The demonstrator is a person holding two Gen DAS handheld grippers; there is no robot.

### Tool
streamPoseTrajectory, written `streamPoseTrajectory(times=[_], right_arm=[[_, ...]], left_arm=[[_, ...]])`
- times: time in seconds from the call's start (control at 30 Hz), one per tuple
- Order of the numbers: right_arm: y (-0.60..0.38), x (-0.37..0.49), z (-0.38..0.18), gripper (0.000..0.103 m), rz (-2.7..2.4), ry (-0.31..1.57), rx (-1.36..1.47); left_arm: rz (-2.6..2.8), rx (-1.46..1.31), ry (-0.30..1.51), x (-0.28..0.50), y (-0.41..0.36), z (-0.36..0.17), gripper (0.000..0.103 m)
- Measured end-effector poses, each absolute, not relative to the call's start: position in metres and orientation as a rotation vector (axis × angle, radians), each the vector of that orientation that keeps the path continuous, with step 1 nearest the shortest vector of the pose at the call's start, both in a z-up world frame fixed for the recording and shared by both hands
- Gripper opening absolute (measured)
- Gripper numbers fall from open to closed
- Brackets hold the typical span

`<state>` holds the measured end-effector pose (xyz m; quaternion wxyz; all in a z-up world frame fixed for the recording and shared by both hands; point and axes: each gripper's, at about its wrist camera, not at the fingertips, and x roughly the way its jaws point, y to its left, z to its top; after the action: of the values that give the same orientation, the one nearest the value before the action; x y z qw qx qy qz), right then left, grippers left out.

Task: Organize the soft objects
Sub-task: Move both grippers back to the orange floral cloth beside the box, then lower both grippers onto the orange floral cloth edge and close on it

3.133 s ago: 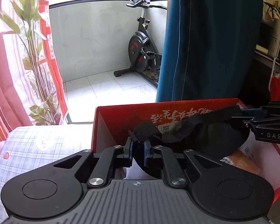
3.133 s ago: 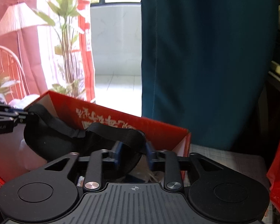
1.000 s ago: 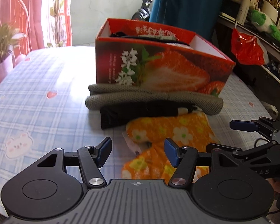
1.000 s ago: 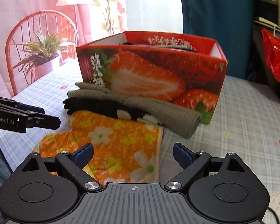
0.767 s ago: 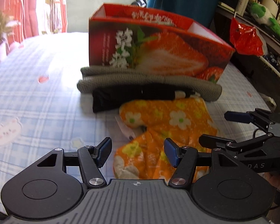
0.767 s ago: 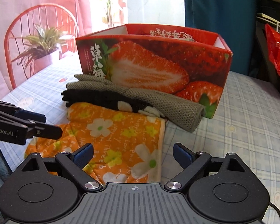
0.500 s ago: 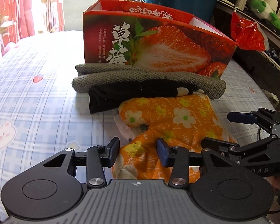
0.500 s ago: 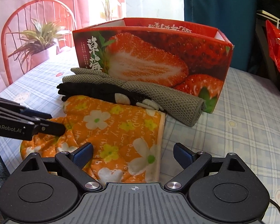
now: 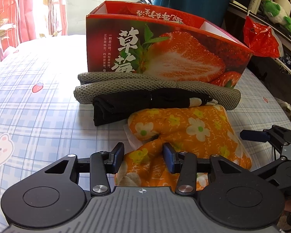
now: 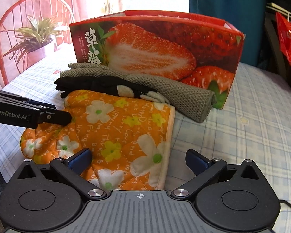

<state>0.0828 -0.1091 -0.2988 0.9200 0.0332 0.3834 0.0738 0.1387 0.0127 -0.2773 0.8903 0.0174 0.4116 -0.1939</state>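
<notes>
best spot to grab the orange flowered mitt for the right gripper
Probably the near hemmed cuff edge of the orange mitt, approached from the front: it lies flat, unobstructed, between the open right gripper pads. The left gripper already brackets the bunched thumb end.

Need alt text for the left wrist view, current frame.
The left tool straddles a bunched fold of an orange floral mitt on a checked tablecloth. Behind lie black gloves, a grey knit roll and a strawberry box.
</notes>
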Motion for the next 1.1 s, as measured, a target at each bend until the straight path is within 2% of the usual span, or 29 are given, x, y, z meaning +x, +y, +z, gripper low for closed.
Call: streamPoseTrajectory(times=[0.43, 0.57, 1.1], right_arm=[[-0.109, 0.082, -0.304, 0.103, 0.144, 0.782, 0.082], [-0.109, 0.082, -0.304, 0.103, 0.141, 0.785, 0.084], [-0.108, 0.078, -0.304, 0.103, 0.142, 0.768, 0.08]], left_arm=[[-0.391, 0.032, 0.857, 0.133, 0.014, -0.27, 0.047], [-0.394, 0.033, 0.854, 0.125, 0.016, -0.265, 0.055], [-0.376, -0.065, 0.884, 0.107, 0.034, -0.267, 0.058]])
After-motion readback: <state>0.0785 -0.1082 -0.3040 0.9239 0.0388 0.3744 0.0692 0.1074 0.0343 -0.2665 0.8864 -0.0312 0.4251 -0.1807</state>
